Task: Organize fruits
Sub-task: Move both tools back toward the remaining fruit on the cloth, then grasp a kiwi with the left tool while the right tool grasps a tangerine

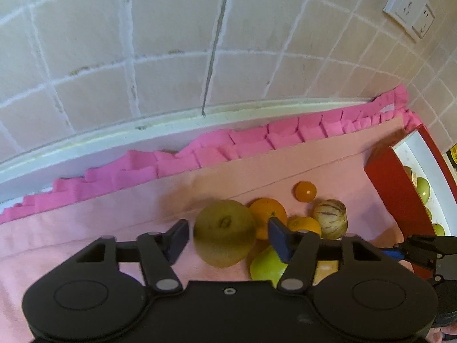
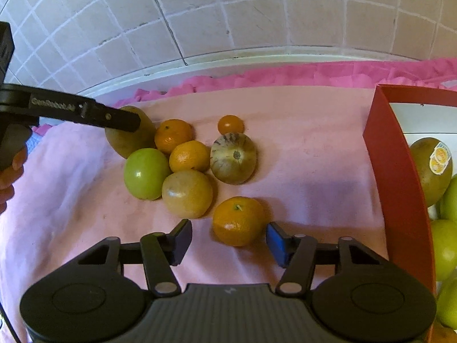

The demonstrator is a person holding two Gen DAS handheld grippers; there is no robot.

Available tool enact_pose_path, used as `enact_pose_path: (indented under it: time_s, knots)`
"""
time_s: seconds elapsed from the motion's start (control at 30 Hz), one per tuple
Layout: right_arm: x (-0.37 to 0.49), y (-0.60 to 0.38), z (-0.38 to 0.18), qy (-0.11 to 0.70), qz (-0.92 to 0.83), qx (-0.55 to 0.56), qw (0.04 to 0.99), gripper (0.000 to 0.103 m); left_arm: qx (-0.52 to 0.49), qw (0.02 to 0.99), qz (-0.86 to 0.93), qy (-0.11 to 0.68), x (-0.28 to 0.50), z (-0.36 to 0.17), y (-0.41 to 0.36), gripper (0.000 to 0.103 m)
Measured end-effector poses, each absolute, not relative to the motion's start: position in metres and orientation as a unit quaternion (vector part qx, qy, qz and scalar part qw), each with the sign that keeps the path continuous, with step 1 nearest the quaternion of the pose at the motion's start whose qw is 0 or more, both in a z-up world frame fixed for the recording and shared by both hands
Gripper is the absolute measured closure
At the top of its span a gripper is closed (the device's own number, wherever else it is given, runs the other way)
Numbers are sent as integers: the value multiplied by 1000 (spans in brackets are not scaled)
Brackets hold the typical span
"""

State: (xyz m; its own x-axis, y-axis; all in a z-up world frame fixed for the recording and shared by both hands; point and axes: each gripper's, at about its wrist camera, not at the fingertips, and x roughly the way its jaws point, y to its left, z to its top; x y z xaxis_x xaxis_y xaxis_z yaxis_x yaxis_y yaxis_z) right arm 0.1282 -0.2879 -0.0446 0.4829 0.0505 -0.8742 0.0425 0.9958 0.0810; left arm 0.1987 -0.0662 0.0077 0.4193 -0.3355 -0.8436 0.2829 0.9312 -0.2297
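There the left gripper point(image 1: 228, 235) stood over the pink cloth point(image 1: 85, 228), jaws half spread around a big yellow-brown round fruit point(image 1: 224, 233), a thin gap showing on either side, so no squeeze yet. Just right of it sat a cluster: a smooth green apple point(image 2: 146, 173), a pale tan round fruit point(image 2: 187, 193), two small orange mandarins point(image 2: 173, 135) packed together, and a cream melon-like fruit with purple stripes point(image 2: 233, 158), with a tiny orange fruit point(image 2: 230, 125) lying a little behind. Nearer the camera, the right gripper point(image 2: 228, 240) was straddling a lone orange mandarin with a green stem point(image 2: 238, 220), jaws at middle width, pads clear of the peel on both sides. Far right, the red-walled box with a white floor point(image 2: 397, 171) held green apples and a stickered yellow-brown fruit point(image 2: 431, 168)
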Motion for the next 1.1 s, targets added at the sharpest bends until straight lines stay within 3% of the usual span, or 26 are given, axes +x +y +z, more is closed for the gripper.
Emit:
enact_pose_path:
  time_s: [0.07, 0.2, 0.33, 0.83, 1.1]
  knots:
    - [130, -287, -46, 506, 3, 39, 862, 44, -23, 840, -180, 511, 200, 2, -67, 41]
    - [132, -289, -48, 502, 2, 36, 864, 47, -34, 838, -175, 515, 203, -7, -65, 42]
    - [133, -288, -49, 499, -4, 25, 866, 61, -44, 843, -175, 506, 203, -11, -61, 41]
    - [129, -286, -36, 486, -4, 13, 874, 61, -72, 863, -141, 479, 196, -1, -43, 42]
    - [120, -288, -7, 458, 2, 22, 889, 61, -80, 886, -130, 439, 196, 38, -32, 42]
